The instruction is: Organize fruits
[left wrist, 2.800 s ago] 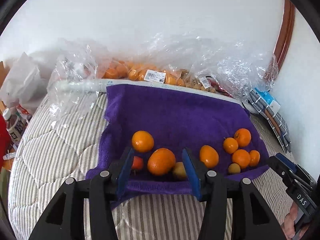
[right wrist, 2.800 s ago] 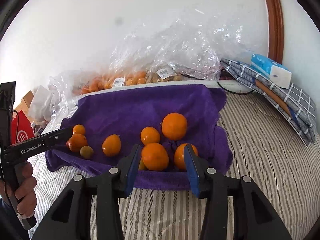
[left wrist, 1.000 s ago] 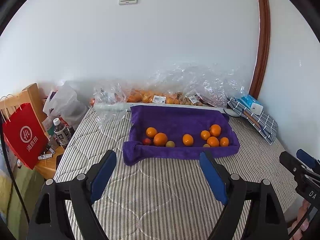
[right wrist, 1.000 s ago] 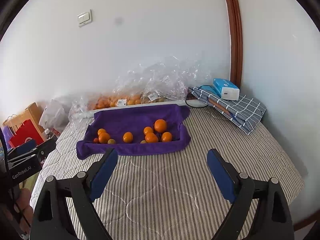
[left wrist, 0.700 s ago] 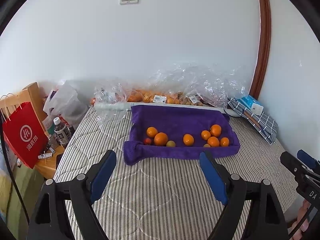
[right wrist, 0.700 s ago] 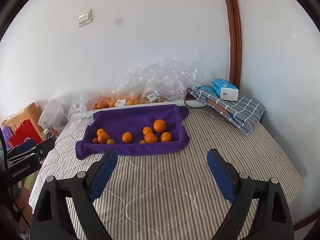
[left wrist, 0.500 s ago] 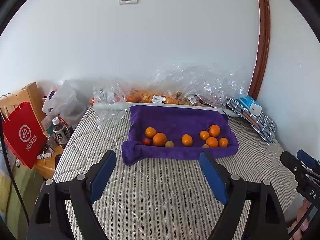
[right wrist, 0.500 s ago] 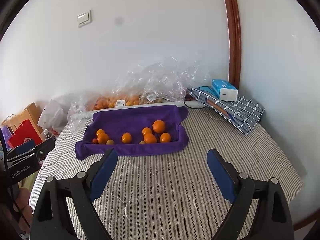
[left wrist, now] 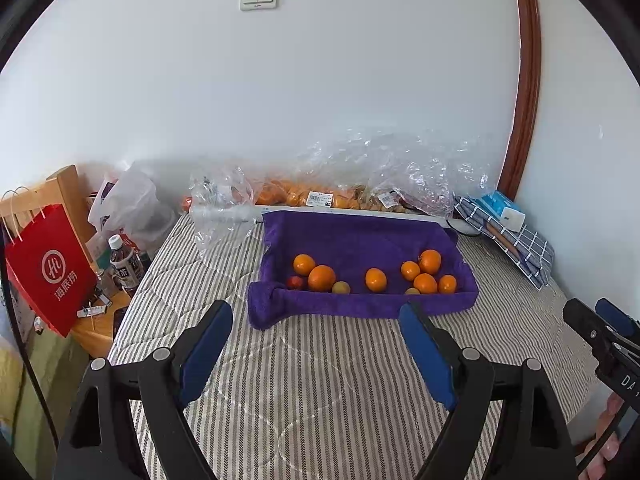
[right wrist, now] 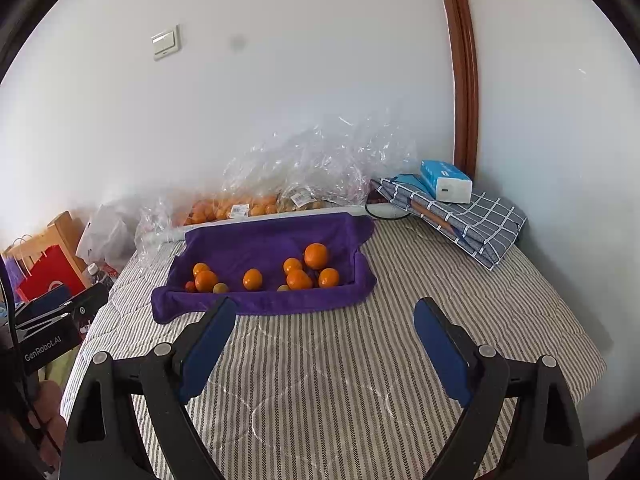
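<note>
Purple towel (left wrist: 360, 240) spread on striped bedding (left wrist: 320, 380), well ahead of both grippers, carrying ten fruits counted from the left wrist view: seven oranges, among them a large one (left wrist: 321, 278) at left and a lone one (left wrist: 376, 280) in the middle, plus one small red fruit (left wrist: 295, 282) and two small yellowish ones (left wrist: 341, 287), the second half hidden behind the towel's front fold. Left group of four, single orange between, right cluster of five (touching or nearly so). Clear plastic bags (left wrist: 360, 184) against the wall behind the towel, holding more oranges and some brownish fruit too crumpled over to count. Left gripper (left wrist: 316, 328) with jaws spread wide, nothing between them; right gripper (right wrist: 324, 320) likewise wide apart and holding nothing. Red paper bag (left wrist: 44, 268) at left, cut off by the lens edge; folded checked cloth (right wrist: 472, 216) at right under a blue box (right wrist: 444, 180).
</note>
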{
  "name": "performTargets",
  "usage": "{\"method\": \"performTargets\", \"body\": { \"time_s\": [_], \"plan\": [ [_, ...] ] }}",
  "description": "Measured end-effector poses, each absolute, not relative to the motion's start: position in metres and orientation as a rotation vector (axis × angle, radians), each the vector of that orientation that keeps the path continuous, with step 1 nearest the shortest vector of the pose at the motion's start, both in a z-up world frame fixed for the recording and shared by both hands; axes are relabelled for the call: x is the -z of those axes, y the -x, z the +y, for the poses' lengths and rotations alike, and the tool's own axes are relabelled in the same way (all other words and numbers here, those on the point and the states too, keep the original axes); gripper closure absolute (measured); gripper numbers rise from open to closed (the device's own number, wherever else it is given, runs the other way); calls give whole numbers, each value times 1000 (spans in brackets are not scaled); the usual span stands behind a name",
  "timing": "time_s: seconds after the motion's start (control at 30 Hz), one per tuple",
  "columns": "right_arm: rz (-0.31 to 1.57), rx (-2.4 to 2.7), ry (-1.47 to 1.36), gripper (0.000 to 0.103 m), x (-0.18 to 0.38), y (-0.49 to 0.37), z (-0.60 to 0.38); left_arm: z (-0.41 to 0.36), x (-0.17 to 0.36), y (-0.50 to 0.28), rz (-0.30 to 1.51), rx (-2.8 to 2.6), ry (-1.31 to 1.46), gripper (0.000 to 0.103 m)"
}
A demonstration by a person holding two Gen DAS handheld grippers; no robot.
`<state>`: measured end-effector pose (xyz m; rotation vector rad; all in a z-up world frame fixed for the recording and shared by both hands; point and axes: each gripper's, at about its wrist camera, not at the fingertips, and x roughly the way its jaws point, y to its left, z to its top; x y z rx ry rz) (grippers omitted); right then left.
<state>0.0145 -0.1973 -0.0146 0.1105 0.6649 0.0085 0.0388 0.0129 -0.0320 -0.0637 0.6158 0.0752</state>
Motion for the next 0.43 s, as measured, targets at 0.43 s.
{"method": "performTargets", "body": {
  "time_s": [0.43],
  "plan": [
    [662, -4, -118, 13, 13, -12, -200, 12, 27, -34, 605, -68, 57, 17]
  ]
}}
